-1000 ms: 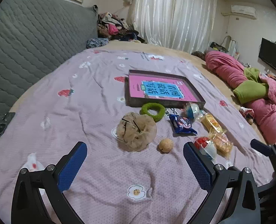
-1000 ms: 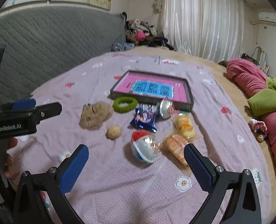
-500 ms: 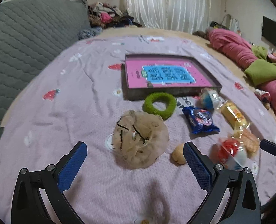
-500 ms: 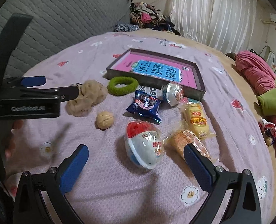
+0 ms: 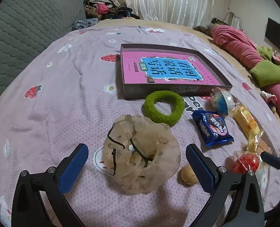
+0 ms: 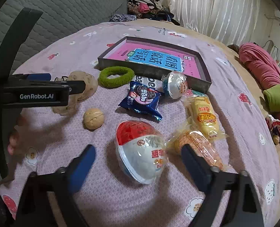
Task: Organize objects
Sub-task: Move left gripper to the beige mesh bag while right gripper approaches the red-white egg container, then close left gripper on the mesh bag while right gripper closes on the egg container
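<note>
Where both claws hang spread, right claw [image 6: 138, 162] closing around nothing yet: lilac bedspread [image 5: 68, 94], grey quilted headboard [image 5: 26, 30], white curtains [image 5: 170, 1].

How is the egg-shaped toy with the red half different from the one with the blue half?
The red-and-white egg lies nearest the right gripper, whose jaws are closing around it; the blue-and-white egg lies beside the tray. The red one looks larger here, being nearer. Both are wrapped in clear plastic.
</note>
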Motion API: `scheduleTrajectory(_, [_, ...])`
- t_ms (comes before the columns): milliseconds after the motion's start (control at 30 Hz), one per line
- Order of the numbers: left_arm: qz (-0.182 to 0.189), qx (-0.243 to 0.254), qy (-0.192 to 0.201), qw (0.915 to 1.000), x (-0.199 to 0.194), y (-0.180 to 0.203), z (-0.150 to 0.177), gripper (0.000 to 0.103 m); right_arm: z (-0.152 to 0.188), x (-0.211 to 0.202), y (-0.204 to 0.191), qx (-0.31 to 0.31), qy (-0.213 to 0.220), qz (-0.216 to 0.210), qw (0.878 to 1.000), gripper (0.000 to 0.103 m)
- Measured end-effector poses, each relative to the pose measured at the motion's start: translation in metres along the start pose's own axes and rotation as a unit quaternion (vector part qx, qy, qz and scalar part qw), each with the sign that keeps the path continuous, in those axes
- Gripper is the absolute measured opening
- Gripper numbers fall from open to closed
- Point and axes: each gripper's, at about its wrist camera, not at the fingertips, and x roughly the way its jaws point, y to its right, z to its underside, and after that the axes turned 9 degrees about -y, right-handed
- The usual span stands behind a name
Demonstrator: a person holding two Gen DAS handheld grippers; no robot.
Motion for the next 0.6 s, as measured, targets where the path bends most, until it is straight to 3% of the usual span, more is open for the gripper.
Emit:
scheduleTrajectory(200, [0.007, 0.0, -0.01, 0.9999, 0.014, 0.002, 0.0, 0.098, -0.004, 0.016, -0.009, -0.016, -0.021, 0.007, 1.0, 0.065])
scheduleTrajectory(267, [0.01, 0.003, -0.015, 0.9998, 0.017, 0.004, 0.001, 0.095, -0.005, 0.021, -0.01, -0.017, -0.029, 0.003, 0.999, 0.051])
scheduleTrajectory(333, [0.007, 0.006, -0.012, 0.9999, 0.018, 0.005, 0.001, 0.09, -0.004, 0.024, -0.01, -0.015, -0.032, -0.011, 0.999, 0.05])
scheduleTrajectory(400, [0.005, 0.005, -0.015, 0.9999, 0.02, 0.005, 0.001, 0.058, -0.004, 0.024, -0.01, -0.015, -0.028, -0.015, 0.999, 0.05])
scheduleTrajectory(600, [0.023, 0.004, -0.022, 0.9995, 0.028, 0.005, 0.006, 0.032, 0.003, 0.019, -0.003, 0.004, -0.009, -0.055, 0.998, 0.05])
